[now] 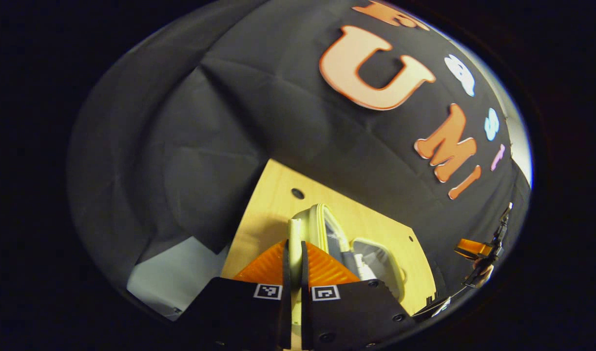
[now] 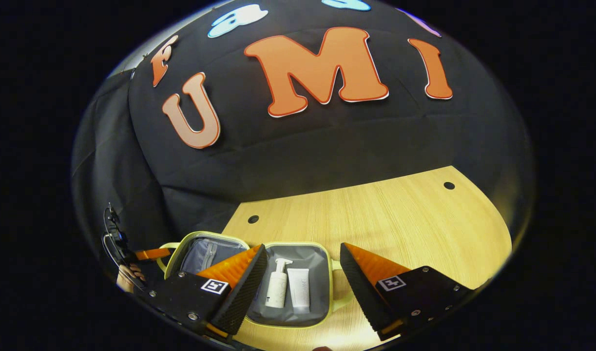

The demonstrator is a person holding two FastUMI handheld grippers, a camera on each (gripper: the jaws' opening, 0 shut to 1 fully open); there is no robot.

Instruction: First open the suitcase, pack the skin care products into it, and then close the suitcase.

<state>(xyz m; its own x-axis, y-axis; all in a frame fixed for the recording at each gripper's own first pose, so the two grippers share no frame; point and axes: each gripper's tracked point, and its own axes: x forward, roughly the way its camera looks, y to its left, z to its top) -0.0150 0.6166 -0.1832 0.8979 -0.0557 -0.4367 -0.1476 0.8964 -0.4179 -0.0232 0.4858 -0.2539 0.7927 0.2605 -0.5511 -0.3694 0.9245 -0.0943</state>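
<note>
- Suitcase [image 2: 259, 278] lies open on the table [image 2: 400, 219], near its front-left corner in the right gripper view; pump bottle [image 2: 277, 287] and tube [image 2: 299, 288] sit side by side in the right half, so we judge packing done and closing is the step in hand.
- Left gripper [image 1: 294, 265] is clenched on the pale rim of the lid [image 1: 322, 229], both fingers pressing it.
- Right gripper [image 2: 302, 287] hangs released, jaws wide, above the packed half.
- We should pull the right one clear before the lid swings.
- Swing the lid about the hinge, no dragging; shell may slide on bare wood.
- Bottle's pump could snag the lid; seat gently.
</note>
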